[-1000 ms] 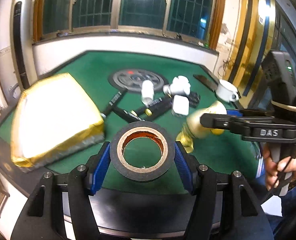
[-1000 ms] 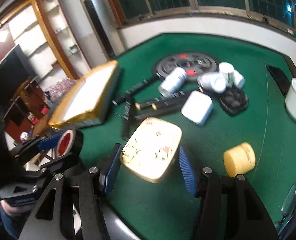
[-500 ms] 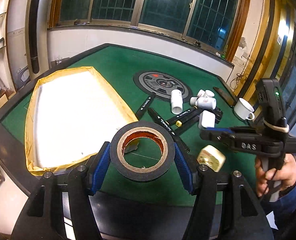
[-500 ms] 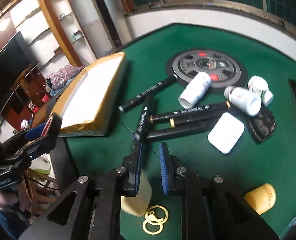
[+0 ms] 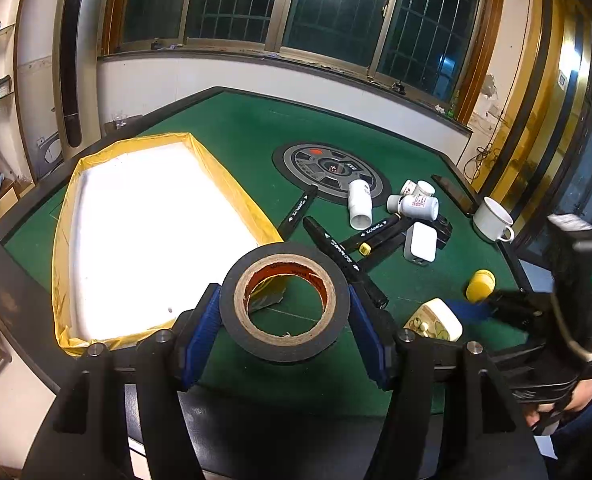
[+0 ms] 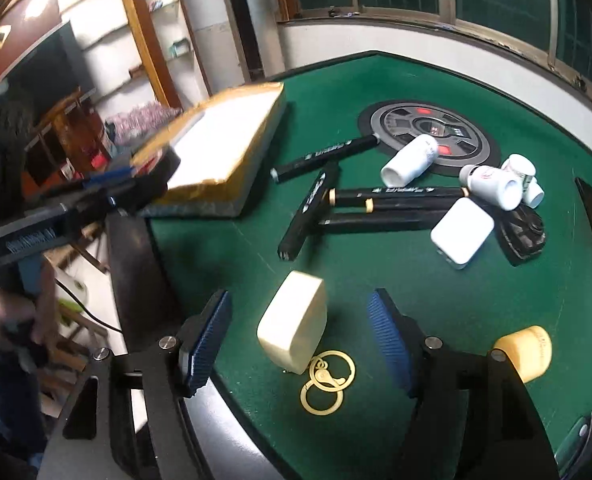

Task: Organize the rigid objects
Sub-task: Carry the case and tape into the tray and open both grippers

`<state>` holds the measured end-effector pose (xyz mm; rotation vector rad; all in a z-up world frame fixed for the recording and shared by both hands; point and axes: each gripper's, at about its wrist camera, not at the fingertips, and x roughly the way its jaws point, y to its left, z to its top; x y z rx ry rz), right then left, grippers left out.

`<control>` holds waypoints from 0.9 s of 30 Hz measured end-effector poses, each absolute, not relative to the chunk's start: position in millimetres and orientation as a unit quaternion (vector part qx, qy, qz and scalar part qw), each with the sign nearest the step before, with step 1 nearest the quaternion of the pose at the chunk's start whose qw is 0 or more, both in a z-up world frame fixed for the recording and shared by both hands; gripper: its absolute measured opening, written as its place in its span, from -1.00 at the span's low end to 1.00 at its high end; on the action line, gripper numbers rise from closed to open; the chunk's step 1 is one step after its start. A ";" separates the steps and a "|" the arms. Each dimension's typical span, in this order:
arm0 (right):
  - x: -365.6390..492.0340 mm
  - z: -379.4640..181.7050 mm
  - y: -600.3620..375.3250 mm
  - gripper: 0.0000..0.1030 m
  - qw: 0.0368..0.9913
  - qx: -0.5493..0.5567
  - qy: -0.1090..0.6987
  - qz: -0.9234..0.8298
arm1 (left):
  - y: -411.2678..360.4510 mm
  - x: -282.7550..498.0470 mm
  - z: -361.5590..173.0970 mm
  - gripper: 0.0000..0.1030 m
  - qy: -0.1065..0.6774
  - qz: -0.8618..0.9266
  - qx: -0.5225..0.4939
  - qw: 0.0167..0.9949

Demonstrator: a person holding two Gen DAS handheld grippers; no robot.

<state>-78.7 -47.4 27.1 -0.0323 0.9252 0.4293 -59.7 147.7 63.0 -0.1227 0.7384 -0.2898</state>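
My left gripper is shut on a black tape roll and holds it above the near edge of the green table, beside a gold-edged white tray. My right gripper is open; a cream box with gold key rings lies on the felt between its blue pads, touching neither. The cream box also shows in the left wrist view, with the right gripper behind it.
Black marker pens, white bottles, a white charger, a black clip and a round black disc lie mid-table. A yellow cap sits at right. A white mug stands far right.
My right gripper has opened and let go of the cream box, which now rests on the felt. My left gripper has lifted and drawn back with the tape roll.
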 end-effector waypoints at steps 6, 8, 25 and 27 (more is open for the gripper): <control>-71.4 26.7 -57.2 -0.64 0.861 0.025 0.461 0.211 | 155.3 -60.5 63.5 0.19 0.358 -0.133 -0.063 0.922; -70.8 39.5 -61.0 -0.64 0.863 0.039 0.452 0.223 | 157.4 -58.2 66.0 0.19 0.357 -0.132 -0.063 0.923; 41.7 130.6 52.6 -0.64 0.844 0.045 0.423 0.326 | 217.3 15.5 89.0 0.19 0.375 -0.071 -0.052 0.923; 62.7 121.6 70.3 -0.64 0.836 0.039 0.440 0.325 | 221.6 28.7 80.2 0.19 0.384 -0.063 -0.051 0.920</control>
